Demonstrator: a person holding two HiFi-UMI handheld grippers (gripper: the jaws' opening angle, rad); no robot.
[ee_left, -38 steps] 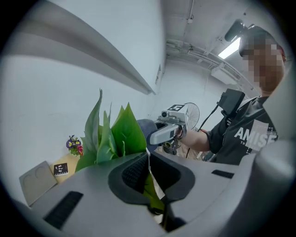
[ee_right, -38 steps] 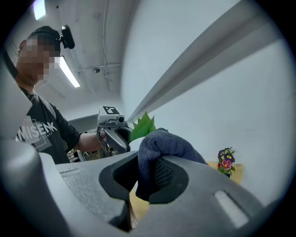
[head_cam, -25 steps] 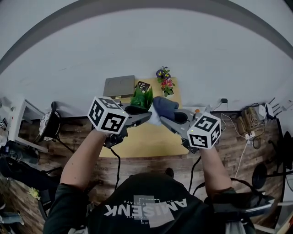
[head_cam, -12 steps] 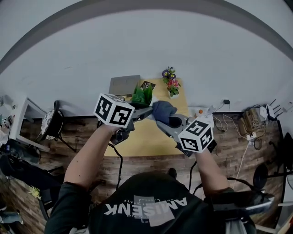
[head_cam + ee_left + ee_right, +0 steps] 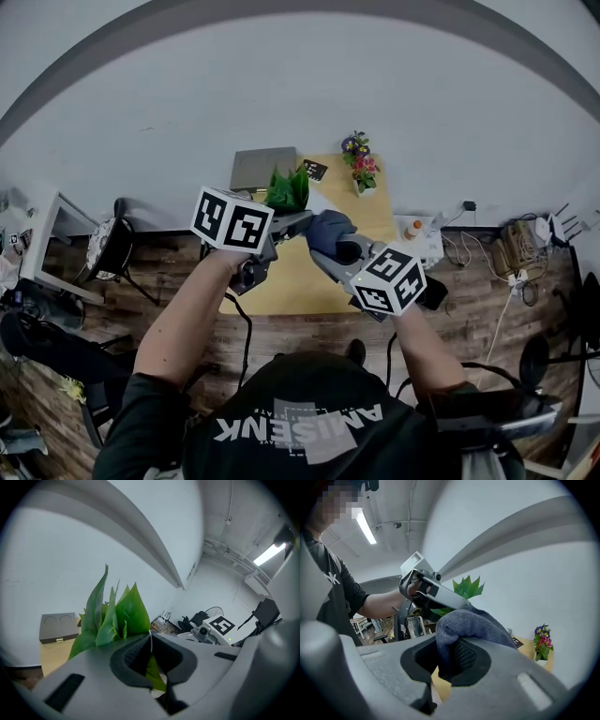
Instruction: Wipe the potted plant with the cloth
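Note:
The potted plant (image 5: 289, 190), with broad green leaves, hangs over the yellow table (image 5: 286, 281). My left gripper (image 5: 298, 222) is shut on it. In the left gripper view a leaf (image 5: 126, 616) and a thin white edge are pinched between the closed pads of that gripper (image 5: 151, 656). My right gripper (image 5: 326, 246) is shut on a blue-grey cloth (image 5: 330, 228). The cloth bulges out of the jaws right beside the plant. In the right gripper view the cloth (image 5: 473, 623) fills the gripper's (image 5: 452, 660) opening, and the left gripper and the plant (image 5: 466, 588) show just beyond it.
A small pot of purple and pink flowers (image 5: 360, 167) stands at the table's far right. A grey box (image 5: 262, 167) with two round recesses and a dark card (image 5: 316, 171) lie at the far edge. A white unit (image 5: 417, 236) sits right of the table, a chair (image 5: 108, 246) to its left.
My right gripper has drawn back and to the left with the cloth, closer to the left gripper. The left gripper has rolled a little, still holding the plant.

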